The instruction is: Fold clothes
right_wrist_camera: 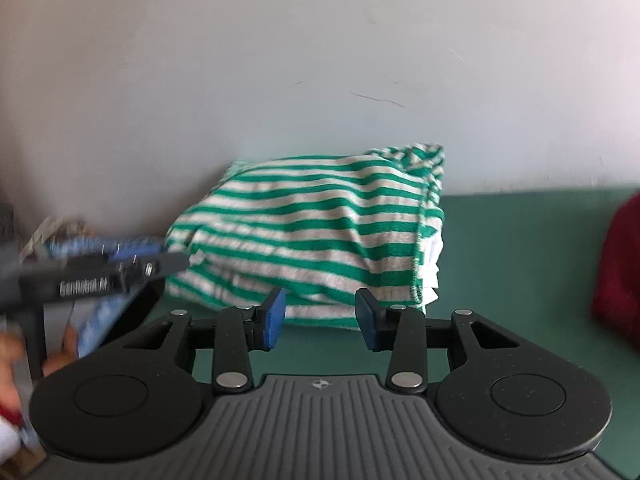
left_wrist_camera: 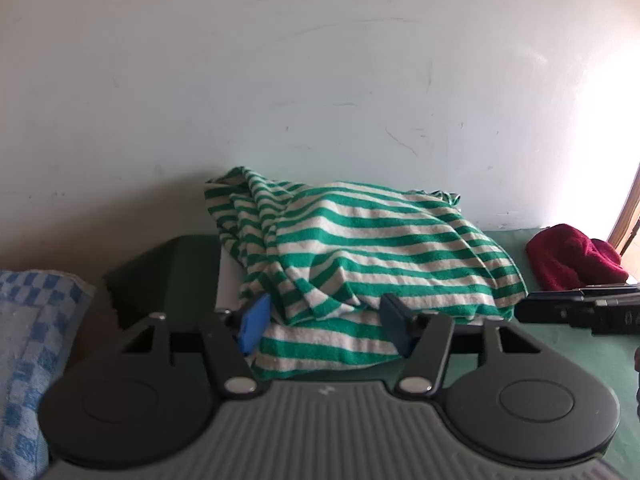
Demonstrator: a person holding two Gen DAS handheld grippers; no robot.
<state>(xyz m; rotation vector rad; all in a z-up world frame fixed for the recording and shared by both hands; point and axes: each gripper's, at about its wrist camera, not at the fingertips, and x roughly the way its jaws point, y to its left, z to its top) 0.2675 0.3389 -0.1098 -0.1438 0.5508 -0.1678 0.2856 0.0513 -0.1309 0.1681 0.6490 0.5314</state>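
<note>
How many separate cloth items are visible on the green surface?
3: green-striped garment in the middle, blue checked cloth at the left, dark red garment at the right. Others may be hidden.

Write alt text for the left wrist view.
A green-and-white striped garment lies bunched on a green surface against a pale wall, its near edge between the left gripper's open blue pads. A dark red cloth lies to the right behind the tip of the other gripper, a blue checked cloth at far left.
</note>
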